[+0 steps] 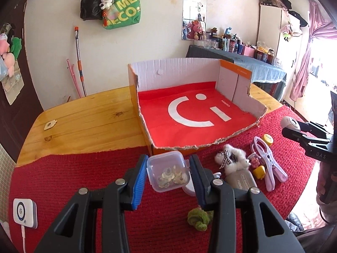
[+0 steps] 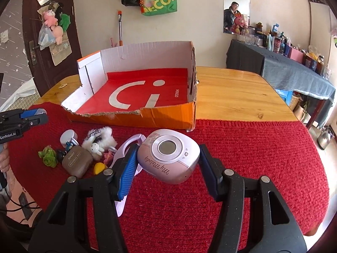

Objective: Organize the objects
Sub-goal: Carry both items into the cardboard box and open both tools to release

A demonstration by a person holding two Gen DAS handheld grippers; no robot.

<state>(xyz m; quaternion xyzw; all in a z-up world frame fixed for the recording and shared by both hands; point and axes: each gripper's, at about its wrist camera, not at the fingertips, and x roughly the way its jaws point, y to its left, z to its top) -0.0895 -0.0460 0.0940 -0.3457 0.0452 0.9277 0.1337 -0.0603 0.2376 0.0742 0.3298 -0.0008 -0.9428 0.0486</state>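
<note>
The left gripper (image 1: 168,181) pinches a small clear plastic box (image 1: 167,170) with rounded corners, its blue ribbed pads pressed on both sides; pale discs, possibly suction cups or buttons, lie loose inside. In the left wrist view it sits low at centre, just short of the torn front edge of the cardboard tray (image 1: 236,80). The right gripper (image 2: 168,166) clamps a pink, pillow-shaped gadget (image 2: 168,155) with a smooth glossy shell, a round grey window in a ribbed ring and cursive lettering; it fills the lower centre of the right wrist view, also short of the tray.

The tray holds nothing yet beyond its red liner (image 1: 189,113) with a white printed logo, so the sorting appears barely begun: two items are lifted and none placed.

Still waiting on the red knitted cloth (image 2: 252,151), left of centre in the right wrist view, are a fluffy white plush charm (image 2: 101,139) with a checked bow, a brown soft-cornered case (image 2: 76,161), a green crinkled scrunchie-like piece (image 2: 48,155), a small white round jar (image 2: 68,138), a yellow trinket (image 2: 100,167) and a pale lilac plastic clip (image 2: 130,142) partly hidden by the gripper.

The corrugated tray is orange outside and white inside, with ragged cut walls. Beneath the cloth, the bench (image 2: 231,92) is varnished knotty pine.
</note>
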